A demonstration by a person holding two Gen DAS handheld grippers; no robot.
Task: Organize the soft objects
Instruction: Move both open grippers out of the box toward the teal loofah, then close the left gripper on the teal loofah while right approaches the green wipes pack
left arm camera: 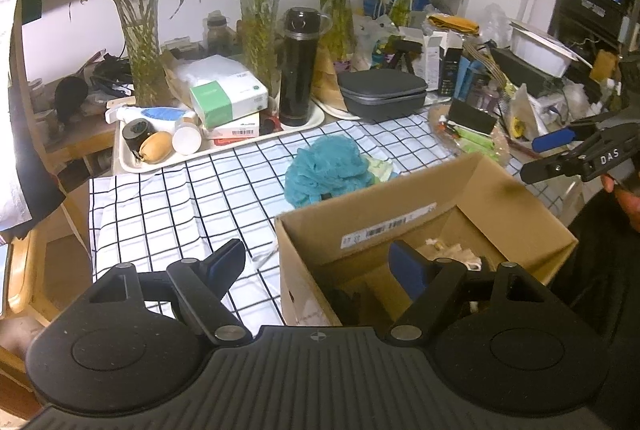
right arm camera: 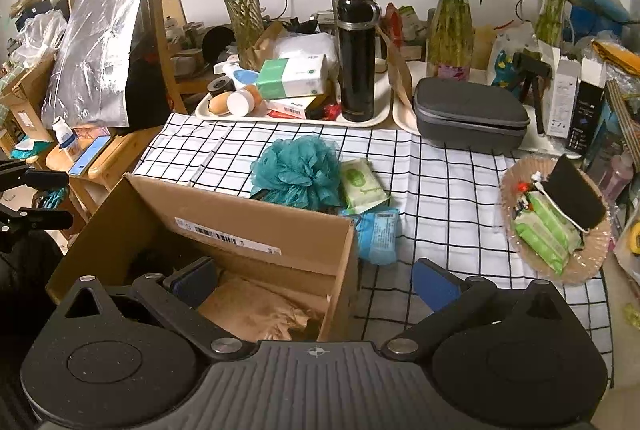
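Observation:
An open cardboard box (left arm camera: 516,205) (right arm camera: 132,205) stands on the checked cloth (left arm camera: 168,197) (right arm camera: 448,181). Crumpled paper and pale soft items lie inside it. A teal mesh bath pouf (left arm camera: 326,167) (right arm camera: 298,169) lies behind the box. Next to the pouf lie a green wipes pack (right arm camera: 362,183) and a blue soft pack (right arm camera: 378,236). My left gripper (left arm camera: 318,262) is open and empty, astride the box's near left corner. My right gripper (right arm camera: 314,282) is open and empty, astride the box's right wall; it also shows at the right edge of the left wrist view (left arm camera: 560,153).
A tray (right arm camera: 380,115) with a black flask (right arm camera: 356,57), tissue boxes and bottles sits behind the cloth. A grey zip case (right arm camera: 470,113) is at the back right. A round dish (right arm camera: 600,250) holds green packs. Glass vases of bamboo (right arm camera: 450,33) line the back.

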